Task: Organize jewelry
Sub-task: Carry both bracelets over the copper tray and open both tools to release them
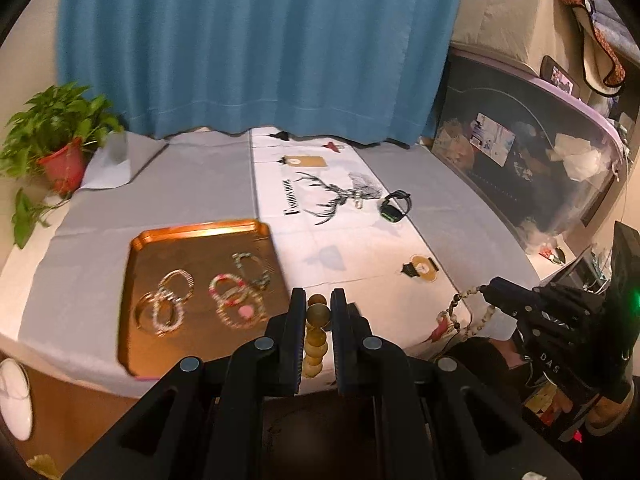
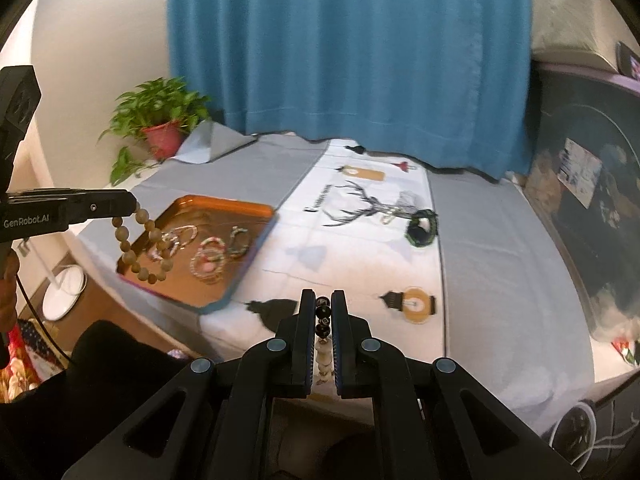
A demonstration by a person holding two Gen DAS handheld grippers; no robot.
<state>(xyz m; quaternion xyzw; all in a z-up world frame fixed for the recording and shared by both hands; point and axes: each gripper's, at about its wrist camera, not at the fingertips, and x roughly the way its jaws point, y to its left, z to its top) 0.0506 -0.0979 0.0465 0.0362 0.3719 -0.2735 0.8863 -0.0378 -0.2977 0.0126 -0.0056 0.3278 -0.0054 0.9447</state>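
Note:
My left gripper [image 1: 317, 300] is shut on a bracelet of large tan wooden beads [image 1: 316, 332], held above the table's front edge beside the copper tray [image 1: 200, 232]. In the right wrist view the same bracelet [image 2: 140, 248] hangs from the left gripper [image 2: 134, 204] over the tray [image 2: 224, 204]. My right gripper [image 2: 323, 300] is shut on a bracelet of dark and pale beads [image 2: 323, 320]; it also shows in the left wrist view [image 1: 464, 312] hanging from the right gripper [image 1: 486, 290]. Several bracelets [image 1: 236, 292] lie in the tray.
A black and green watch [image 1: 394, 206] lies on the white runner with a deer print [image 1: 340, 196]. A potted plant [image 1: 56, 148] stands at the far left corner. A blue curtain [image 1: 260, 40] hangs behind; a dark storage bin [image 1: 532, 160] stands at right.

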